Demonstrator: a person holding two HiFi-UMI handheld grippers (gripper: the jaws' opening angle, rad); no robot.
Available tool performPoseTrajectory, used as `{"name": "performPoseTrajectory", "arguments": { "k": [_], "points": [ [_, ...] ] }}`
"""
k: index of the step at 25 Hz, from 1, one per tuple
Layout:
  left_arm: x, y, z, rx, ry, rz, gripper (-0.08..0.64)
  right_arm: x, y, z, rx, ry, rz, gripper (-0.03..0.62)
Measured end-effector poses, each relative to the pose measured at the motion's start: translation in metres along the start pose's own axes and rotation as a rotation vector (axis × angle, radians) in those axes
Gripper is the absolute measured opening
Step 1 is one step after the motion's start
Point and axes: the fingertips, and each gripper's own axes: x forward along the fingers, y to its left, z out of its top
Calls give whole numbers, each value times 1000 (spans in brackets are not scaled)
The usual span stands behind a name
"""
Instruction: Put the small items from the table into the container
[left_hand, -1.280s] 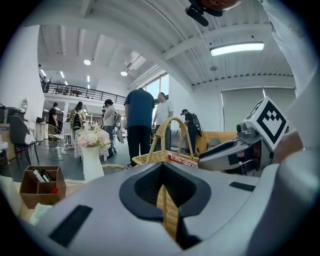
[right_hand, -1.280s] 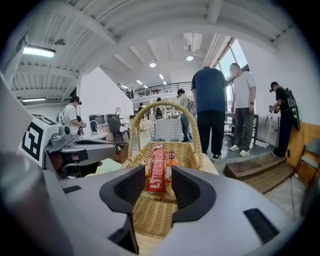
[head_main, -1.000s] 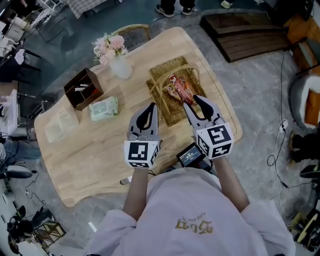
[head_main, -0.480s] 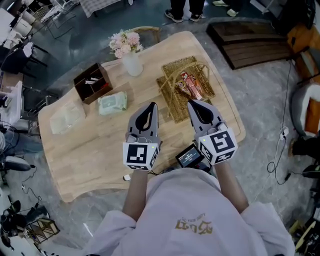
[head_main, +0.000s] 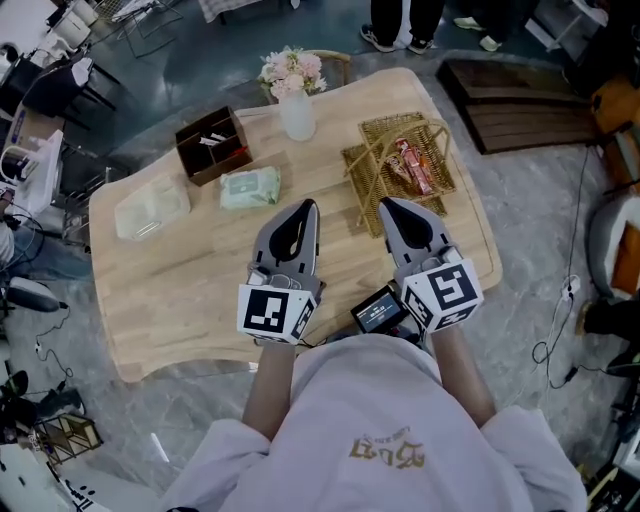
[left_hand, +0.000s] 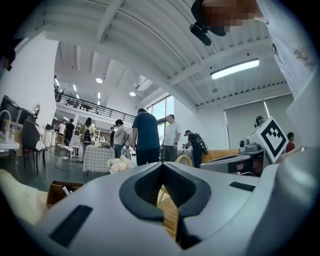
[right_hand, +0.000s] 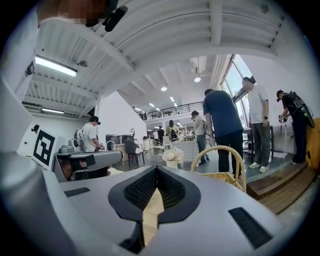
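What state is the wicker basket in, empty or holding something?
Holding something: the head view shows red snack packets lying inside the wicker basket.

Bare pale wooden tabletop lies open ahead of my left gripper, up to the green soft wipes pack. Just ahead of my right gripper the woven wicker basket blocks the way, its arched handle crossing above. The white vase of pink flowers and the brown open box crowd the far edge.

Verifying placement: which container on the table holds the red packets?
The handled wicker basket at the right end of the table holds the red packets; the brown box has only small white items.
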Motion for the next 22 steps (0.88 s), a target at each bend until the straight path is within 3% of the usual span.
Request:
{"name": "performPoseTrajectory", "arguments": {
  "k": [3, 8, 14, 17, 22],
  "points": [
    [-11, 6, 5, 40, -1, 15, -5, 1, 10, 1, -6, -1, 11, 18],
    [-25, 10, 11, -10, -47, 10, -5, 1, 21, 3, -7, -7, 15, 18],
    [-34, 17, 1, 19, -16, 39, -5, 2, 33, 2, -21, -2, 48, 18],
    [-36, 22, -14, 49, 36, 51, -5, 7, 42, -5, -56, 31, 67, 18],
    [-43, 33, -35, 35, 86, 84, -5, 17, 55, -33, -54, 151, 133, 20]
  ]
}}
